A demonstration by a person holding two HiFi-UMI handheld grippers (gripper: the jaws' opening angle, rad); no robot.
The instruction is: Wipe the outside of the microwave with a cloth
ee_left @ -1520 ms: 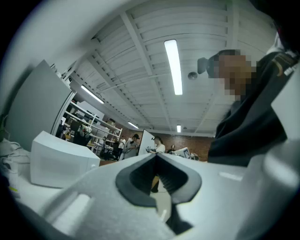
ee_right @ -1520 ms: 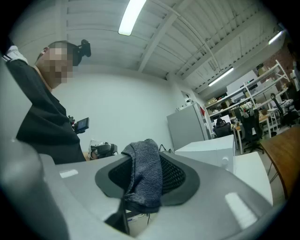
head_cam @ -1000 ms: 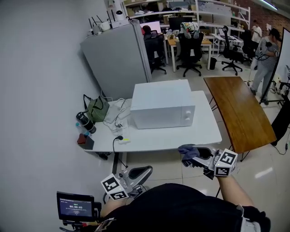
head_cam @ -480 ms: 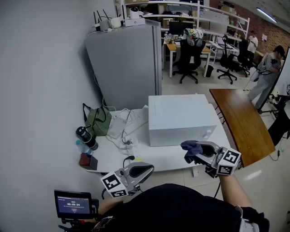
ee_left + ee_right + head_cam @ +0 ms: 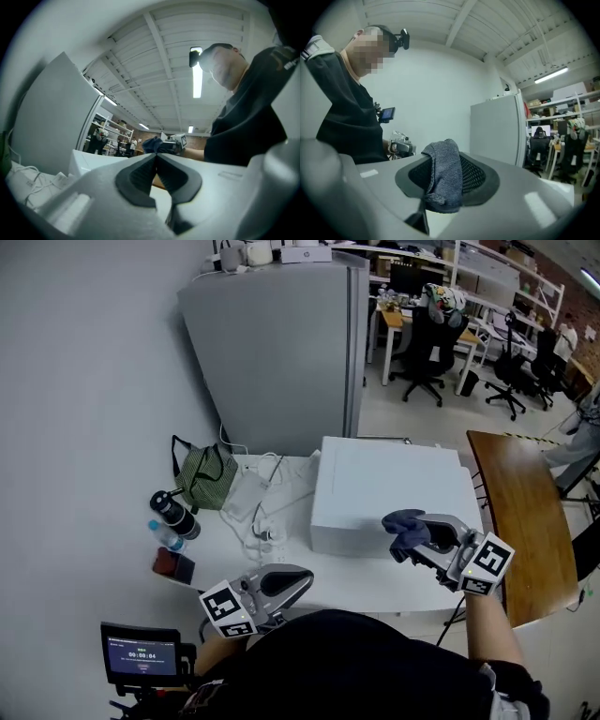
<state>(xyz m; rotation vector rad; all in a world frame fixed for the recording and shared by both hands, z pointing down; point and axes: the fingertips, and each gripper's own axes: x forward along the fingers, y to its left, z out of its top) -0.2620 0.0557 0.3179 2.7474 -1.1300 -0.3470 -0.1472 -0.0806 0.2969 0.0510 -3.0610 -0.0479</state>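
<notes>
Behind cloth (image 5: 405, 525), part of microwave (image 5: 375, 482)

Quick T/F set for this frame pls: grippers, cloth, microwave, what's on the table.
1. The right gripper is shut on the cloth. True.
2. The left gripper is open. False: its jaws are together, with nothing between them.
3. The microwave stands on the brown table. False: it stands on the white table.
4. A green bag lies on the white table, left of the microwave in the head view. True.
</notes>
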